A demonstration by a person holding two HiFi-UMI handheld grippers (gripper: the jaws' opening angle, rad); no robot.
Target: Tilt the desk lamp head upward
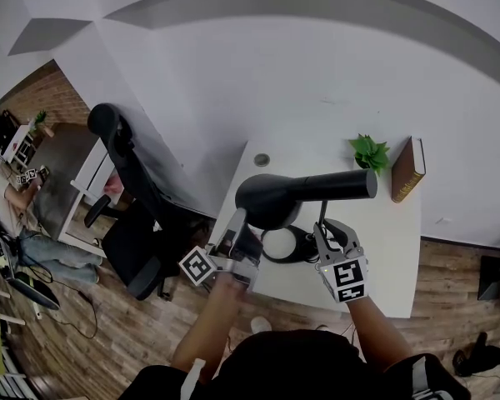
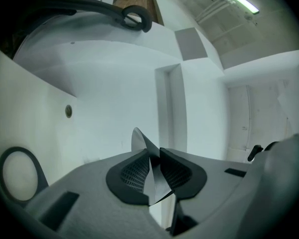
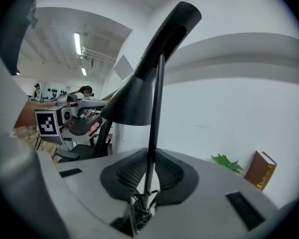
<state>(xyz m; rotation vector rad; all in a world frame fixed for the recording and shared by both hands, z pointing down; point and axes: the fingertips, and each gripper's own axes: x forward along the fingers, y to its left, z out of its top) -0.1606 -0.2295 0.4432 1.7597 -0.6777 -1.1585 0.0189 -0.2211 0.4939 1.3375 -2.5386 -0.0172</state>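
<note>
A black desk lamp stands on the white desk (image 1: 392, 240), its cone-shaped head (image 1: 271, 198) lying roughly level and its narrow end (image 1: 354, 184) pointing right. My left gripper (image 1: 237, 230) is at the wide rim of the shade. In the left gripper view its jaws (image 2: 154, 156) are shut on the thin shade edge (image 2: 139, 141). My right gripper (image 1: 327, 227) is shut on the lamp's thin upright stem (image 3: 157, 93), which runs between its pads (image 3: 132, 173). The round base (image 1: 285, 244) sits under the head, between the two grippers.
A small green plant (image 1: 369, 152) and a brown book (image 1: 407, 169) stand at the desk's far right. A cable grommet (image 1: 262, 160) is at the far left of the desk. A black office chair (image 1: 129, 198) stands left of the desk. A seated person (image 1: 8, 202) is far left.
</note>
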